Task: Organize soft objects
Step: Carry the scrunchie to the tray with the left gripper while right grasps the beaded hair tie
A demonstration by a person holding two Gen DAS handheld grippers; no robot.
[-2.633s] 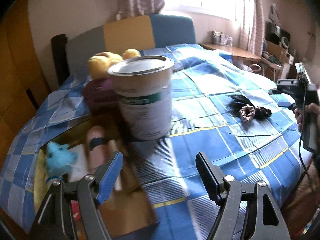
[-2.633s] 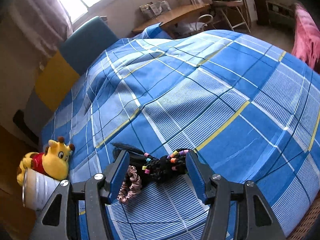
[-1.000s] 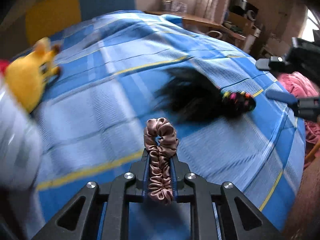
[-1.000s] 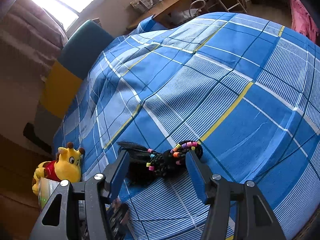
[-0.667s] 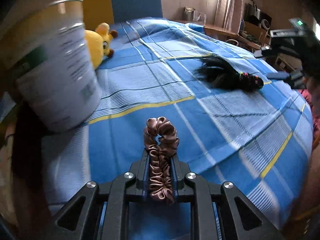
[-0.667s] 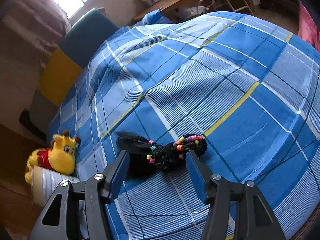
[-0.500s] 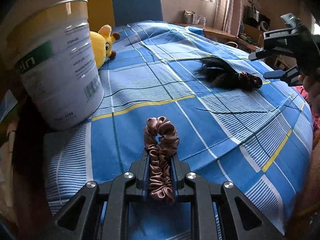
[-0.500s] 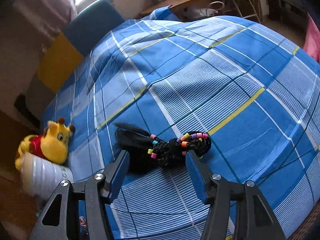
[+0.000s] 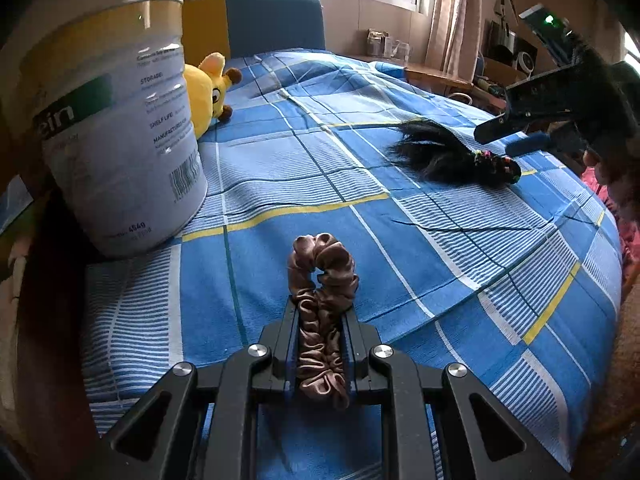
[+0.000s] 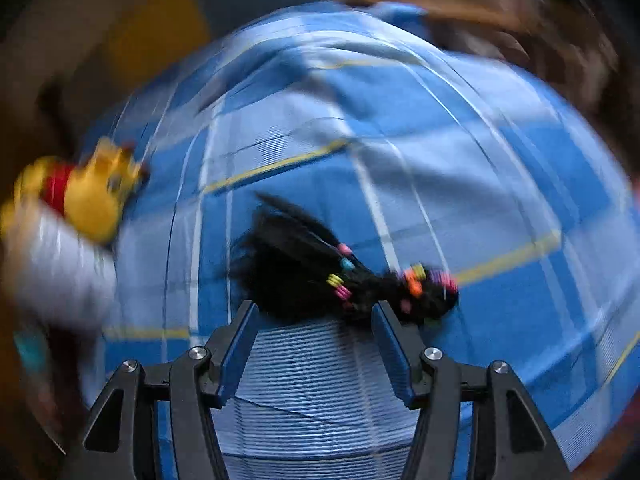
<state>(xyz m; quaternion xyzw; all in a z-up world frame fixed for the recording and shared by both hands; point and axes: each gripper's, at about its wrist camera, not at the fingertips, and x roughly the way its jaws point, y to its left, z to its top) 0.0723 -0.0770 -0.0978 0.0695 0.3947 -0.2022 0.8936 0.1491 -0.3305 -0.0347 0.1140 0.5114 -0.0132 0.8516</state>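
Observation:
My left gripper [image 9: 320,320] is shut on a brown satin scrunchie [image 9: 322,280] and holds it above the blue plaid bedspread [image 9: 280,160], to the right of a large white tin [image 9: 112,128]. A black hairpiece with coloured beads [image 9: 452,156] lies on the bed at the right. My right gripper [image 10: 316,320] is open just in front of that hairpiece [image 10: 320,276]; it also shows in the left wrist view [image 9: 532,128], above the hairpiece's beaded end. The right wrist view is blurred.
A yellow plush toy with a red shirt [image 9: 208,92] lies behind the tin, and shows in the right wrist view [image 10: 88,196]. A blue and yellow headboard [image 9: 276,24] stands beyond the bed. A desk with clutter [image 9: 432,68] is at the far right.
My left gripper closed on the scrunchie, lifted it and swung left toward the tin. My right gripper has moved closer to the black hairpiece and is in fast motion now.

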